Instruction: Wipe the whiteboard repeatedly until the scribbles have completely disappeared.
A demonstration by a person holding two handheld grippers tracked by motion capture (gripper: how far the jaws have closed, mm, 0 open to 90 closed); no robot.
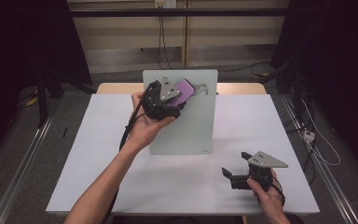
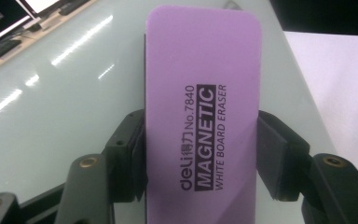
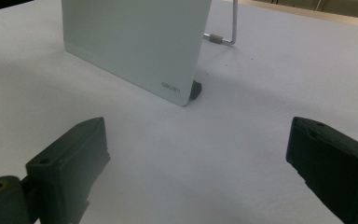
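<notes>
A pale green glass whiteboard [image 1: 186,126] leans on a stand at the middle of the table, with a dark drawn mark [image 1: 204,88] near its top right. My left gripper [image 1: 179,100] is at the board's upper left, shut on a purple magnetic whiteboard eraser [image 1: 184,88] [image 2: 203,112]. In the left gripper view the jaws press both long sides of the eraser, whose printed face is toward the camera, with the board [image 2: 51,93] just behind it. My right gripper [image 1: 235,170] [image 3: 198,154] rests low at the front right of the table, open, nothing between its jaws.
The white tabletop [image 1: 98,158] [image 3: 242,121] spreads around the board. The board's lower corner [image 3: 177,91] and its wire stand [image 3: 228,32] lie ahead of the right gripper. Cables and metal rails run on the floor beside the table.
</notes>
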